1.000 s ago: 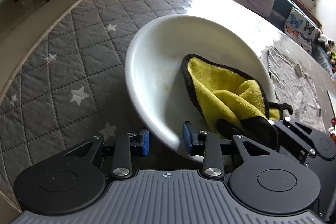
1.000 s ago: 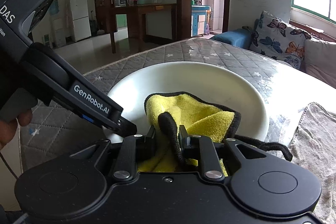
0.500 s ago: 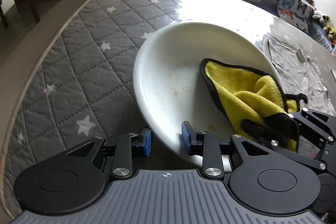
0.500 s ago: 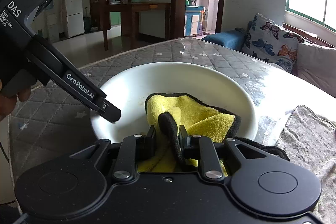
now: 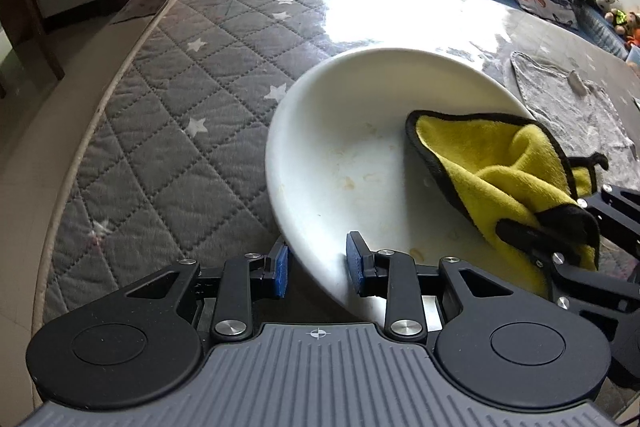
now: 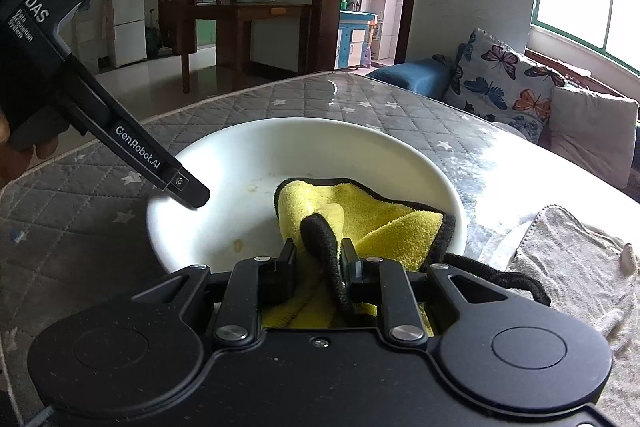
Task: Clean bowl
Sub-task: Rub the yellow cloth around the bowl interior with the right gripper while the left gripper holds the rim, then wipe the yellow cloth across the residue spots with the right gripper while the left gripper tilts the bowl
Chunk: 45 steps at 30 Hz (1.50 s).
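A wide white bowl with faint yellowish stains sits on the grey quilted mattress; it also shows in the right wrist view. My left gripper is open, its blue pads straddling the bowl's near rim with a gap on each side. My right gripper is shut on a yellow cloth with black trim, which lies inside the bowl on its right side; the cloth also shows in the left wrist view.
A grey towel lies on the mattress right of the bowl. Butterfly cushions and a sofa lie beyond the far edge. The mattress's left edge drops to the floor. A wooden table stands in the room behind.
The left gripper has drawn back and swung left, so the bowl sits further right in its view. The cloth has slid toward the bowl's right side, uncovering stains. The right gripper stays shut.
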Each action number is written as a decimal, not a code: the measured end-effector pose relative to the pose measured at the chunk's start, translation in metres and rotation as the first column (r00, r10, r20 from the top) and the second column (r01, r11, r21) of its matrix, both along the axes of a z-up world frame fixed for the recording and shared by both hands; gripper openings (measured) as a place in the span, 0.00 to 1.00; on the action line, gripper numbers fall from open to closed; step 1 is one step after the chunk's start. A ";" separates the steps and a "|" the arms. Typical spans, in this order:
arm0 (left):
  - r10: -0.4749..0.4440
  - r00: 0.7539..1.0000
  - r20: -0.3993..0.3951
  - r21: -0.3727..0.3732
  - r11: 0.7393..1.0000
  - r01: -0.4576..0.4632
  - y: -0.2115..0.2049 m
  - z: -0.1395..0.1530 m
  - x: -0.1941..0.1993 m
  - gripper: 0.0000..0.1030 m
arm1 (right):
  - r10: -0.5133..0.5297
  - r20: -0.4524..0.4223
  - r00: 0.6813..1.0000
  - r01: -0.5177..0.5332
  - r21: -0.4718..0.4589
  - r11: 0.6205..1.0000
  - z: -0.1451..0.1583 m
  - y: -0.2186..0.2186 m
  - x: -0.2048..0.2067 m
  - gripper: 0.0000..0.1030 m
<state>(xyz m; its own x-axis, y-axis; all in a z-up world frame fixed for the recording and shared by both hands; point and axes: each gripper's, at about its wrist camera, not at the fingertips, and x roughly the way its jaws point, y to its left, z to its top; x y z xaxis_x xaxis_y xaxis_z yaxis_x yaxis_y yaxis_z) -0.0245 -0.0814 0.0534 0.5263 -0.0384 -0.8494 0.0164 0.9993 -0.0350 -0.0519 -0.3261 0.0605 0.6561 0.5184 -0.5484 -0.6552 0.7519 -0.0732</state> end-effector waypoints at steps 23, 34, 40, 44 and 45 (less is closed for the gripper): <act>0.123 0.991 -0.041 -0.060 0.990 -0.126 0.013 0.002 -0.006 0.34 | -0.005 -0.009 1.000 0.005 0.002 1.000 0.000 0.005 -0.005 0.21; 0.211 0.975 -0.071 -0.140 0.966 -0.219 0.017 0.003 -0.023 0.43 | 0.003 -0.014 1.000 -0.003 0.012 1.000 0.001 0.006 -0.002 0.21; 0.204 0.975 -0.083 -0.166 0.962 -0.215 0.004 0.005 -0.032 0.44 | 0.009 -0.024 1.000 -0.008 0.031 0.999 0.000 0.005 -0.001 0.22; 0.190 0.978 -0.089 -0.203 0.957 -0.205 -0.006 0.006 -0.041 0.46 | 0.011 -0.031 0.999 -0.010 0.044 0.999 0.001 0.004 0.001 0.22; 0.189 0.978 -0.084 -0.204 0.958 -0.203 -0.010 0.007 -0.043 0.46 | 0.012 -0.036 0.999 -0.010 0.050 0.999 0.001 0.003 0.002 0.22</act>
